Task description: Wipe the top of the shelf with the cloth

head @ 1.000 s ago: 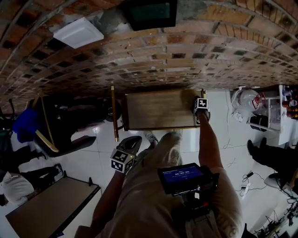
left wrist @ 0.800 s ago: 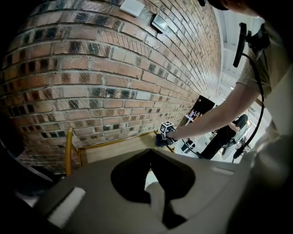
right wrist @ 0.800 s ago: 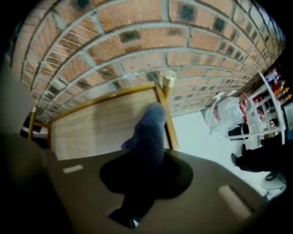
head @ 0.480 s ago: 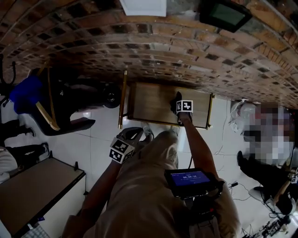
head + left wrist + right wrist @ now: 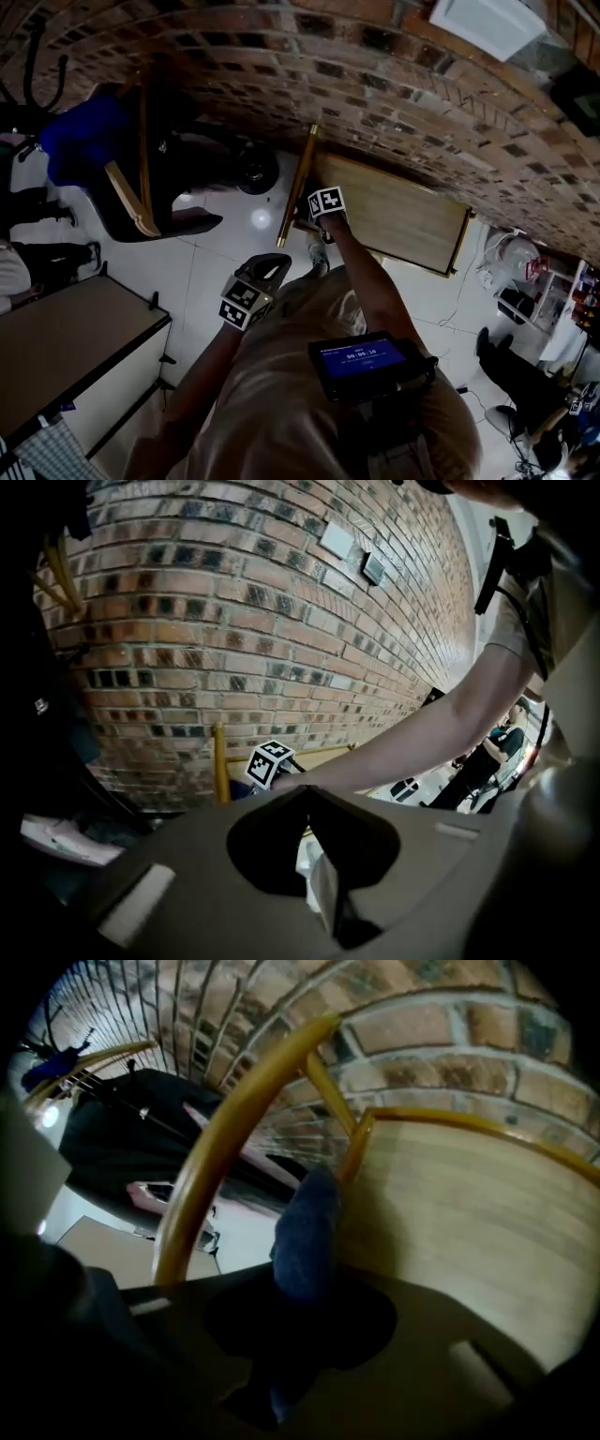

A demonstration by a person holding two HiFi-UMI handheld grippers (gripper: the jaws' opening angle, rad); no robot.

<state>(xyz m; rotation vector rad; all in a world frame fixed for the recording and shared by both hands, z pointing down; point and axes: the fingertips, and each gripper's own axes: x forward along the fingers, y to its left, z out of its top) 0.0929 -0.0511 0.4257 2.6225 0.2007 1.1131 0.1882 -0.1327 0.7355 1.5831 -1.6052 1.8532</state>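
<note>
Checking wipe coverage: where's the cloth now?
Right gripper view: the blue cloth, held by the right gripper, lies at the corner of the shelf top beside the gold rail; head view: the shelf's left end.

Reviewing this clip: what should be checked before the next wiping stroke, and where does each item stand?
1. Cloth clamped in right gripper: ok.
2. Cloth pressed on shelf top: cannot tell; it sits at the corner.
3. Room to wipe further left: not ok, gold rail is right beside.
4. Shelf top free of objects: ok.
5. Left gripper away from shelf, empty: ok.
</note>
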